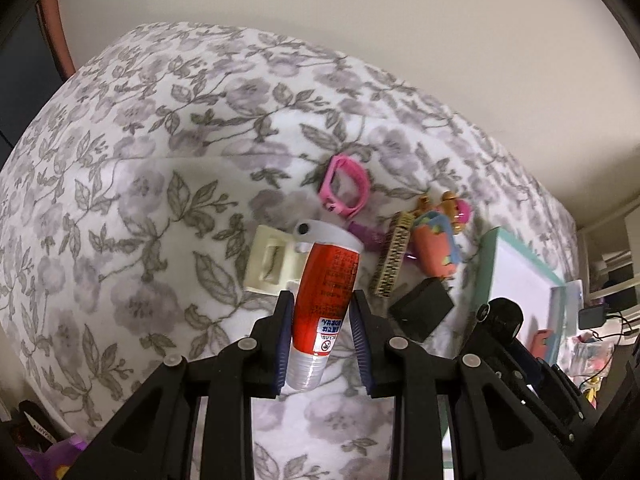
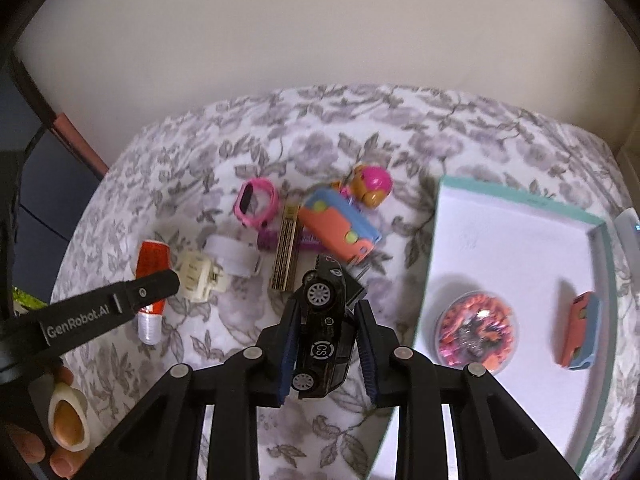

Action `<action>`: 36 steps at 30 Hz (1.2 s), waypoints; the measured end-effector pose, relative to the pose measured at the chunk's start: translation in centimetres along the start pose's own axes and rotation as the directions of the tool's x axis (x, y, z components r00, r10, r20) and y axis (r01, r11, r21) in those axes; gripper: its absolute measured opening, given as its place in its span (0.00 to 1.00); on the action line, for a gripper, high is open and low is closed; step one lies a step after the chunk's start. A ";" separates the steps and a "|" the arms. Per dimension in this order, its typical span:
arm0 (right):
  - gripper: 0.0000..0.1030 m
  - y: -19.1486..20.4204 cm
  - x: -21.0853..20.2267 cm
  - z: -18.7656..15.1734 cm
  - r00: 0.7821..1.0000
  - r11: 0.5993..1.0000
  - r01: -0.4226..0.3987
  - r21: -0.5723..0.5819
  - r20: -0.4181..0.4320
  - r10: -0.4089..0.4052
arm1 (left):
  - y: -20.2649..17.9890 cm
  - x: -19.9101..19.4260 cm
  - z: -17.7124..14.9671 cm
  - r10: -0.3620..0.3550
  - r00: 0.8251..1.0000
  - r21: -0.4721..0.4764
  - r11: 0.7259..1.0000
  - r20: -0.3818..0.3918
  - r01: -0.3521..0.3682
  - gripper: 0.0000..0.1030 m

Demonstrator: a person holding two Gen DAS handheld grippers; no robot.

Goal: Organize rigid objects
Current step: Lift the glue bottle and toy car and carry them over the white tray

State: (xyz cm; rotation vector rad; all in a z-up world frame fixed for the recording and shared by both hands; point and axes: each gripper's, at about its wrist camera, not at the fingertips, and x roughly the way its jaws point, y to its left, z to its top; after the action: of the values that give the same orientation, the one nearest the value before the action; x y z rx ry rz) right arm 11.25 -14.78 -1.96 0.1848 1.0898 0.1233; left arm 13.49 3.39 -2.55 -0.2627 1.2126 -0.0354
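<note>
My left gripper (image 1: 322, 312) is shut on a red and white tube (image 1: 326, 292), which hangs upright between the blue pads with its clear cap toward the camera. In the right wrist view the same tube (image 2: 151, 264) is held above the floral cover. My right gripper (image 2: 326, 320) is shut on a black toy car (image 2: 324, 328), nose pointing away. Both are held above a pile of small things: a pink watch (image 2: 256, 202), a cream clip (image 2: 198, 276), a gold comb-like bar (image 2: 286, 252) and an orange and blue toy (image 2: 340, 228).
A teal-rimmed white tray (image 2: 520, 200) lies at the right, holding a clear ball of orange bits (image 2: 476, 332) and a small orange and blue piece (image 2: 580, 332). A black box (image 1: 422, 308) sits near the pile. A hand (image 2: 60, 452) shows at lower left. A wall stands behind the bed.
</note>
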 end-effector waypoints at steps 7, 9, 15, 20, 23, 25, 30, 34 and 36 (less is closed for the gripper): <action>0.28 -1.9 -1.7 0.4 0.999 0.999 0.029 0.023 0.028 -0.030 | -3.2 -0.6 -0.7 -0.044 0.999 0.067 0.997 0.005 0.044 0.29; 0.28 -2.7 -2.0 0.4 0.999 0.999 0.032 0.036 0.032 -0.033 | -4.5 -0.8 -1.0 -0.059 0.998 0.092 0.994 0.005 0.058 0.29; 0.29 -5.6 -3.1 0.2 0.997 0.994 0.061 0.095 0.038 -0.065 | -8.5 -1.0 -2.5 -0.088 0.996 0.182 0.979 -0.007 0.088 0.29; 0.29 -9.2 -3.9 -0.3 0.993 0.981 0.106 0.163 0.027 -0.112 | -11.4 -0.7 -3.9 -0.115 0.993 0.254 0.960 -0.041 0.122 0.29; 0.29 -11.3 -4.2 -0.6 0.985 0.968 0.167 0.185 0.006 -0.171 | -13.1 -0.3 -4.8 -0.128 0.989 0.288 0.947 -0.068 0.142 0.29; 0.29 -12.3 -4.5 -0.9 0.982 0.963 0.187 0.194 -0.001 -0.190 | -14.1 0.1 -5.5 -0.129 0.988 0.309 0.939 -0.088 0.151 0.29; 0.29 -13.8 -5.2 -1.3 0.970 0.953 0.240 0.188 -0.019 -0.240 | -16.5 1.1 -7.4 -0.117 0.985 0.372 0.915 -0.128 0.157 0.24; 0.29 -14.1 -4.6 -1.9 0.968 0.955 0.251 0.157 -0.053 -0.246 | -17.9 1.9 -8.7 -0.094 0.986 0.419 0.897 -0.137 0.143 0.23; 0.29 -14.1 -3.8 -2.2 0.966 0.955 0.257 0.147 -0.079 -0.248 | -18.3 2.6 -9.2 -0.073 0.985 0.431 0.892 -0.153 0.134 0.22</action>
State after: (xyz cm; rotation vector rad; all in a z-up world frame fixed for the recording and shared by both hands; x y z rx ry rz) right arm 7.67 -29.08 -2.59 0.1817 1.1738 -0.1882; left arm 7.89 -16.42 -3.93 0.0760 1.2868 -0.4238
